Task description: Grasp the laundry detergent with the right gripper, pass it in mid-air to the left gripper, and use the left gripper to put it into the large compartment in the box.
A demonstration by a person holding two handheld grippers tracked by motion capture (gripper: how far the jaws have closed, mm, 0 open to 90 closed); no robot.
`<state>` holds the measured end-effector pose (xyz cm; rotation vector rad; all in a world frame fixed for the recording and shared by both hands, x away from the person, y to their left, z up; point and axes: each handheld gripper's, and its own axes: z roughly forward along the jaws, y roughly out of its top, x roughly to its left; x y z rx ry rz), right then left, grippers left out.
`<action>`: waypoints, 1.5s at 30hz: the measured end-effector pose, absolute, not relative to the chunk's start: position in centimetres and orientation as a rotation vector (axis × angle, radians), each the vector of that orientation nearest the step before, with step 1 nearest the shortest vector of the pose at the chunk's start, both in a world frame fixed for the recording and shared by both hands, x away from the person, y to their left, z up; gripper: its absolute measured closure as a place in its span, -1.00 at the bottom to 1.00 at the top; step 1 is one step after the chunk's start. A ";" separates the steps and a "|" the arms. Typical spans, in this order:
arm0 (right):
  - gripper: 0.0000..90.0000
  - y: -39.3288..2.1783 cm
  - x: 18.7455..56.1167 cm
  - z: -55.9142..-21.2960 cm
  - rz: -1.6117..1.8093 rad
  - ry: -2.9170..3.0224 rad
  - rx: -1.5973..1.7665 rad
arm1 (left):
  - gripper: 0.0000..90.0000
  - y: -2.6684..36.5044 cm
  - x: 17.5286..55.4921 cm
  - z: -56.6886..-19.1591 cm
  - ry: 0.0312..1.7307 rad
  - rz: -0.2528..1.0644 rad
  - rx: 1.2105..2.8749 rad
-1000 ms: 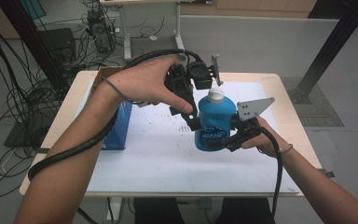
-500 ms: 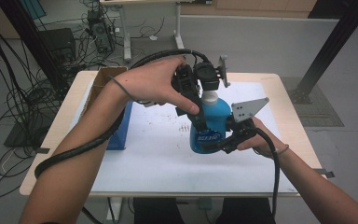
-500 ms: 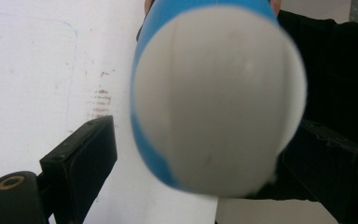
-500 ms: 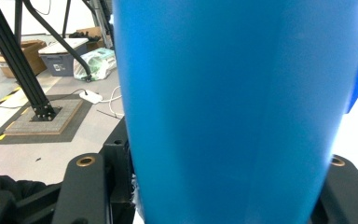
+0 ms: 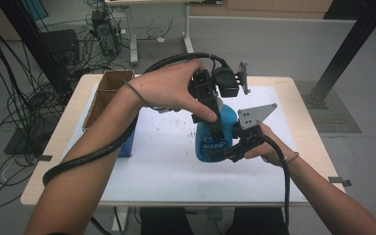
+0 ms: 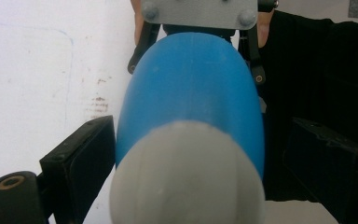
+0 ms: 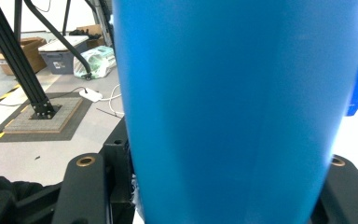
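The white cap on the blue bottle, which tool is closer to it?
Left. The left tool sits over the white cap, its jaws either side. The right tool is shut on the blue bottle lower down its body.

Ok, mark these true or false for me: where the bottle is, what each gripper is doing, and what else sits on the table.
1. The right gripper is shut on the blue plastic bottle. True.
2. The bottle's white cap has been taken off. False: it sits on the neck, between the left gripper fingers.
3. The left gripper comes at the bottle from above. True.
4. The bottle lies on its side. False: it stands upright.
5. An open brown cardboard box sits at the table's left edge. True.
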<state>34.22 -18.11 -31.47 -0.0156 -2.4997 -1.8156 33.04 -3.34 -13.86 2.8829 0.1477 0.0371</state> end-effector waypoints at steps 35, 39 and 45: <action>-0.10 -18.1 34.3 -31.5 -1.810 -2.493 0.000 | -0.78 -3.2 33.0 -13.8 0.160 0.035 2.893; -0.10 -18.1 34.3 -31.5 -1.810 -2.495 0.001 | -0.78 -3.2 32.9 -13.8 0.159 0.036 2.893; -0.10 -18.2 34.2 -31.5 -1.813 -2.495 0.003 | -0.78 -3.3 32.9 -13.8 0.158 0.038 2.896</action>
